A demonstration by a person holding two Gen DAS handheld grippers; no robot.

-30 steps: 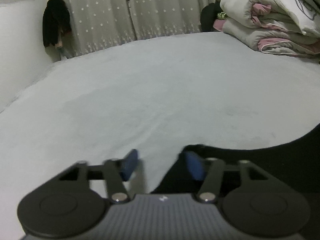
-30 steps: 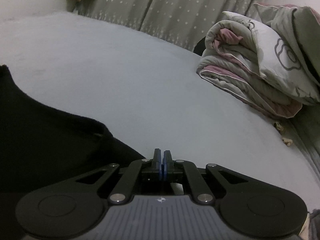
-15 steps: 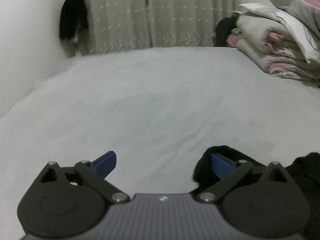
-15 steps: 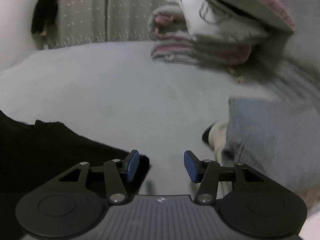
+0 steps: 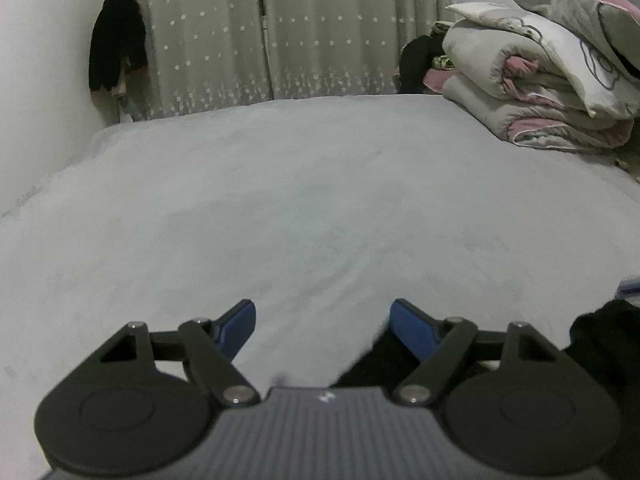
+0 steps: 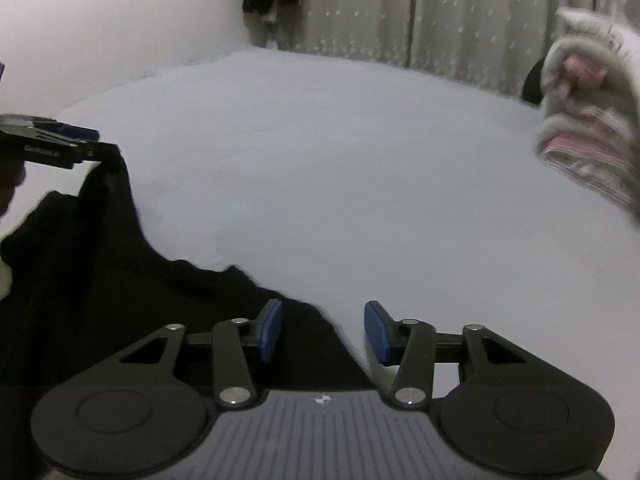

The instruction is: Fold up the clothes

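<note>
Folding barely started: black garment (image 6: 100, 280) lay rumpled, unfolded, at near edge of bed (image 6: 360, 160). L gripper (image 5: 322, 312) & R gripper (image 6: 323, 312) fingers had just been closing but stood apart, nothing clamped; R straddled garment edge.

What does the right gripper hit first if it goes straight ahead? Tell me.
Most likely the bare grey bed sheet, just beyond the edge of the black garment. The right gripper points down at the bed with its jaws open; depth is hard to judge here.
</note>
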